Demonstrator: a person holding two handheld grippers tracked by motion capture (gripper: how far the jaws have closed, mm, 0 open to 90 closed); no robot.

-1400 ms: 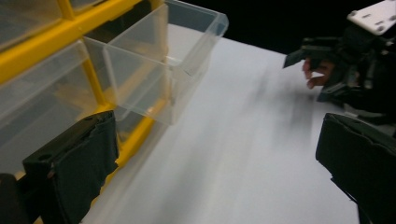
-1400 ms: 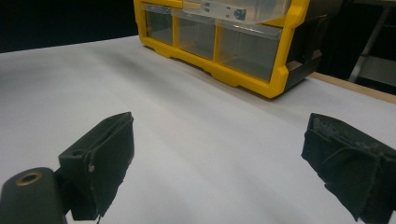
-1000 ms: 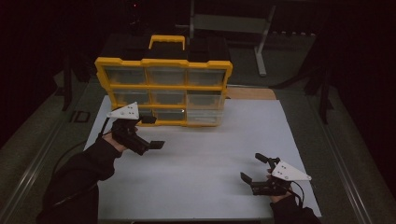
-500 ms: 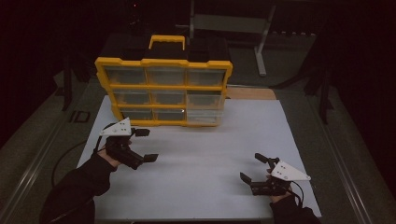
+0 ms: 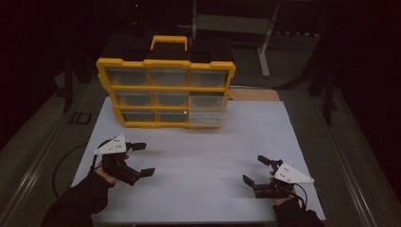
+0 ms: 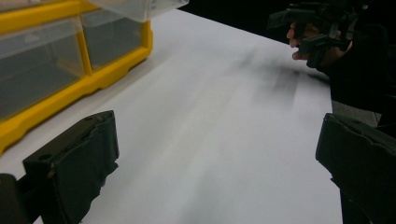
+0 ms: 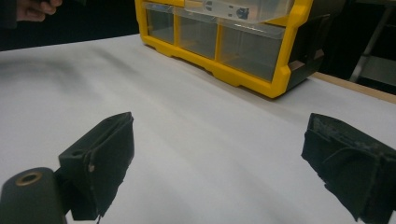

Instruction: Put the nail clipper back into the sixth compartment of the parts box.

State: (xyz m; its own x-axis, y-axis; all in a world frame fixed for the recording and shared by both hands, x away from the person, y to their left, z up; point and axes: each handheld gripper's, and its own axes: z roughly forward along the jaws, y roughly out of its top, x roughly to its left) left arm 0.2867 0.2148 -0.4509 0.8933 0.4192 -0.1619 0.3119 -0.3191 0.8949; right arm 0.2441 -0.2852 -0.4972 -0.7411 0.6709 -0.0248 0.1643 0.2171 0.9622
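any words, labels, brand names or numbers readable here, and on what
No readable text in any view.
Yellow organizer case: no label or brand mark legible on its frame, handle or clear drawer fronts.
Clear latch piece on the case's front: raised marks there, too blurred to read.
Grey plates on the left tongs and right tongs: plain, no lettering to be made out.
White table surface: blank.

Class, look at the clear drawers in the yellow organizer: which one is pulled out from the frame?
The bottom-right drawer of the yellow organizer. It juts forward past the yellow frame, while the other drawers sit flush inside it.
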